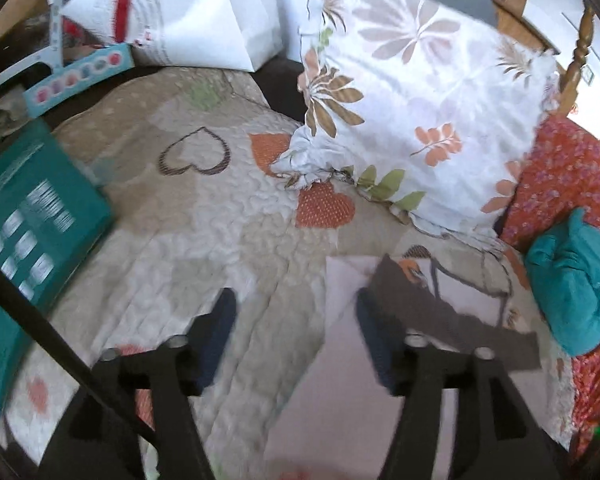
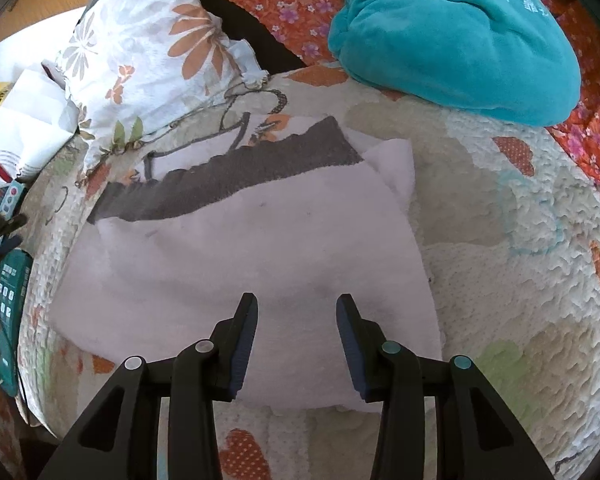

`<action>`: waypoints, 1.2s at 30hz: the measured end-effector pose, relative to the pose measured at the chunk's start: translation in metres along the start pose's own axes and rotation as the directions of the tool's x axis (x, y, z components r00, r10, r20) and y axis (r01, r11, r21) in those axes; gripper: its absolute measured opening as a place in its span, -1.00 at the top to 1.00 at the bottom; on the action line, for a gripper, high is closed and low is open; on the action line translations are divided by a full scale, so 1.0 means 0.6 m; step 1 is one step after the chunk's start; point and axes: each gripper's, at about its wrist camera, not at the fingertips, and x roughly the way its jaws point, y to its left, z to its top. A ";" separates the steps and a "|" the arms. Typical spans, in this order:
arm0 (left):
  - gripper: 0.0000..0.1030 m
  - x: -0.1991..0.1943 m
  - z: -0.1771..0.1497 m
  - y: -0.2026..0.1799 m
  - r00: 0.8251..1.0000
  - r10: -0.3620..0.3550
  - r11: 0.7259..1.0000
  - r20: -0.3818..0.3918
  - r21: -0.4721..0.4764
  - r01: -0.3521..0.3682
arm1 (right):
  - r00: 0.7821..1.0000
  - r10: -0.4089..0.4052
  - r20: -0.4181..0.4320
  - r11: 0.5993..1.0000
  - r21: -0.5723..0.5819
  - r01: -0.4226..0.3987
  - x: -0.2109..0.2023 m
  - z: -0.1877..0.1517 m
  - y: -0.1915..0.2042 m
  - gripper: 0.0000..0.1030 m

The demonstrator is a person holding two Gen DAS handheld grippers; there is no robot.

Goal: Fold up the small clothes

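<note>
Pale pink garment (image 2: 236, 264) with a dark grey band (image 2: 236, 172) along its far edge lies spread flat on a quilted bedspread (image 2: 512, 264) patterned with orange hearts. From the right wrist view, at far left a teal box (image 2: 10, 308) sits at the quilt's edge, then a white bag (image 2: 24, 136) behind it, then a floral pillow (image 2: 148, 60) just beyond the garment's grey band. At centre the right gripper (image 2: 297, 308) hangs over the garment's near half, its blue-padded jaws standing moderately apart with nothing pinched between them; whether the tips touch the cloth cannot be told. At upper right a bundled teal fleece (image 2: 456, 36) rests on an orange flowered fabric (image 2: 292, 4), well apart from the garment. In the blurred left wrist view, the teal box (image 1: 32, 220) again lies at far left, with a narrow pale blue carton (image 1: 80, 72) and the white bag (image 1: 196, 16) behind it. The left gripper (image 1: 296, 304) is at bottom centre, jaws wide and empty above the bare bedspread (image 1: 204, 216), its right-hand finger over the pink garment's (image 1: 340, 360) edge. The floral pillow (image 1: 416, 100) leans at upper right, with wooden bedposts (image 1: 576, 60) behind and the teal fleece (image 1: 572, 280) at far right.
</note>
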 end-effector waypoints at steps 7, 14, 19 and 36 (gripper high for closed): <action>-0.43 -0.036 -0.106 -0.014 1.000 0.013 0.999 -0.024 0.051 -0.012 | 1.000 -0.015 0.023 0.997 -0.069 0.017 -0.018 -0.021 0.036 0.00; -0.43 -0.021 -0.148 -0.076 0.994 0.090 0.955 0.058 0.277 -0.102 | 0.995 -0.092 0.048 0.982 -0.164 0.099 -0.014 -0.035 0.063 -0.03; -0.43 -0.024 -0.150 -0.099 0.991 0.093 0.934 0.100 0.337 -0.122 | 0.995 -0.091 0.028 0.985 -0.143 0.094 -0.001 -0.030 0.061 -0.05; -0.43 -0.016 -0.156 -0.111 0.994 0.088 0.936 0.067 0.336 -0.105 | 0.995 -0.098 0.020 0.983 -0.152 0.100 0.001 -0.035 0.062 -0.13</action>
